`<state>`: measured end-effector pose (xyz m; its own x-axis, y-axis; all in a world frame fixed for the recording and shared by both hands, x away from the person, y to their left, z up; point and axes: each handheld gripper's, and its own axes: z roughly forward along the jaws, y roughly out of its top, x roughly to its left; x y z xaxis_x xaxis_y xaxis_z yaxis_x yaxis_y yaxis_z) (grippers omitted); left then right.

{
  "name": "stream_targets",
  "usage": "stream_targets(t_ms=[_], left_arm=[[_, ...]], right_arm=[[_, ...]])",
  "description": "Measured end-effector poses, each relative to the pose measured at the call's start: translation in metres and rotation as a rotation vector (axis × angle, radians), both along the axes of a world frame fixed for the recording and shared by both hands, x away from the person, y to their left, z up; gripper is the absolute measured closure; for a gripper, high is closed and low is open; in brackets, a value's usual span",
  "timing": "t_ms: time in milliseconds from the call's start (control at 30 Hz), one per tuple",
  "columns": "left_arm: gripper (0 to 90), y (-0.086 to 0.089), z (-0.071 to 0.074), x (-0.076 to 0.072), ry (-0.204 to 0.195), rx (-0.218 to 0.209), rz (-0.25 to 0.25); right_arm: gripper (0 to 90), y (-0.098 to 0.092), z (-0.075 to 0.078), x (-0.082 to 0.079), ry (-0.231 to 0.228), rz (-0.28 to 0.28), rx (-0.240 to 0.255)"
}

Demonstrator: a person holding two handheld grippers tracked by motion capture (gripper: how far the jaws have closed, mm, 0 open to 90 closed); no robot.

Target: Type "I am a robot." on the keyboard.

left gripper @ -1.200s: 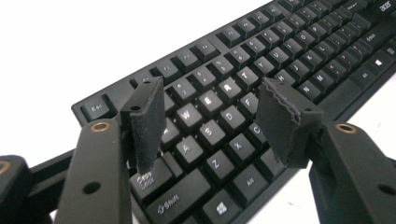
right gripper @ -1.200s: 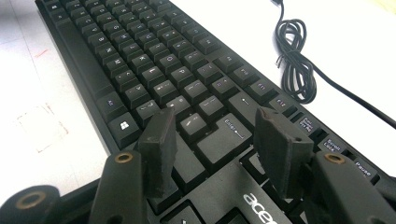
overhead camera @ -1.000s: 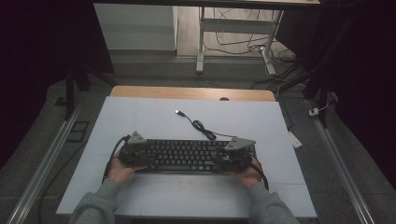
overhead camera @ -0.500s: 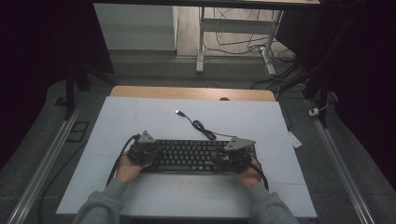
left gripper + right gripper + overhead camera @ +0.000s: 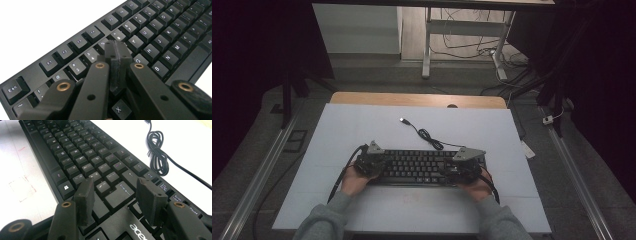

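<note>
1. The right gripper (image 5: 113, 195) hangs low over the right end of a black keyboard (image 5: 82, 157), its two black jaws standing apart with nothing between them.
2. Below the gap between the jaws lies the Enter key (image 5: 119, 195).
3. The left jaw rises in front of the key next to the Windows key (image 5: 65, 188).
4. A coiled black cable (image 5: 157, 157) lies on the white table (image 5: 32, 202) beyond the keyboard's far edge.
5. White "acer" lettering (image 5: 140, 232) marks the keyboard's near end.

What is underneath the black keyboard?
The keyboard lies flat on a big white board that sits on the table. Its own cable curls on the board behind it. Whatever is directly beneath the keyboard is covered, so I cannot see it.
</note>
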<state>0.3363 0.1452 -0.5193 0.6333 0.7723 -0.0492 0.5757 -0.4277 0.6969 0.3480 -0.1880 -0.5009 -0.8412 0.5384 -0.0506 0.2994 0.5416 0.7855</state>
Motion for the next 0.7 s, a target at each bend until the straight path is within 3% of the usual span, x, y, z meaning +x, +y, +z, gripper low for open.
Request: stream_targets(t_ms=[467, 700], left_arm=[[89.0, -0.001, -0.002, 0.001, -0.013, 0.007, 0.008], [88.9, 0.013, 0.017, -0.013, -0.061, -0.061, 0.028]], right_arm=[[49.5, 0.0, 0.0, 0.0, -0.002, 0.001, 0.002], [49.6, -0.002, 0.002, 0.0, -0.012, -0.003, 0.007]])
